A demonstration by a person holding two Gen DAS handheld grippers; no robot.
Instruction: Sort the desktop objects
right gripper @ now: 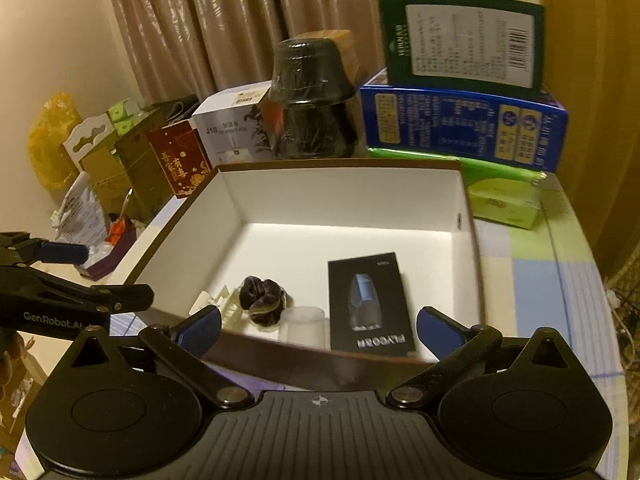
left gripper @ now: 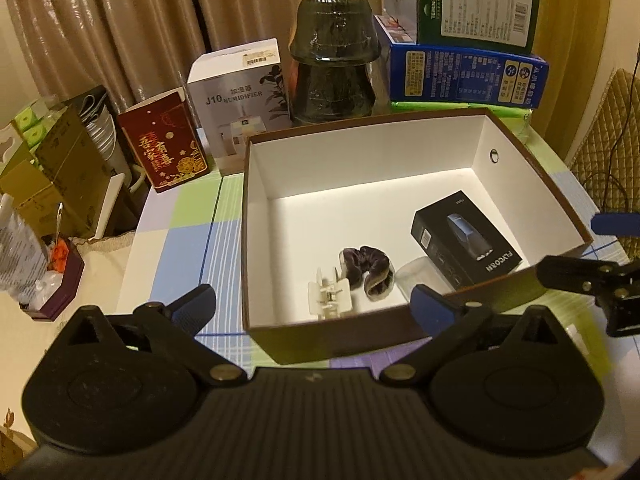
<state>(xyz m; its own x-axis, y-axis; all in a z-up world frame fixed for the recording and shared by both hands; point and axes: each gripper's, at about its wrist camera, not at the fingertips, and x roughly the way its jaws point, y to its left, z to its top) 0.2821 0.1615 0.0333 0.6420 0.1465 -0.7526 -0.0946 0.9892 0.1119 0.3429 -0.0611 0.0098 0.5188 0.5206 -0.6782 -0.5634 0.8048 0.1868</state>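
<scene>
A brown box with a white inside [left gripper: 256, 208] [right gripper: 468, 216] stands on the checked tablecloth. In it lie a black FLYCO carton [left gripper: 466, 238] [right gripper: 370, 306], a dark velvet scrunchie [left gripper: 370, 270] [right gripper: 262, 296], a white hair claw [left gripper: 330, 296] [right gripper: 224, 304] and a clear plastic cup on its side [left gripper: 420, 274] [right gripper: 304, 326]. My left gripper [left gripper: 314, 310] is open and empty, just before the box's near wall. My right gripper [right gripper: 318, 326] is open and empty, over the near wall. Each gripper shows at the edge of the other's view [left gripper: 600, 276] [right gripper: 80, 276].
Behind the box stand a red card box [left gripper: 164, 148], a white humidifier box [left gripper: 240, 96], stacked dark bowls [left gripper: 334, 56], a blue box [left gripper: 468, 76] with a green box [left gripper: 476, 4] on top. Cartons and clutter [left gripper: 48, 184] sit left of the table. Curtains hang behind.
</scene>
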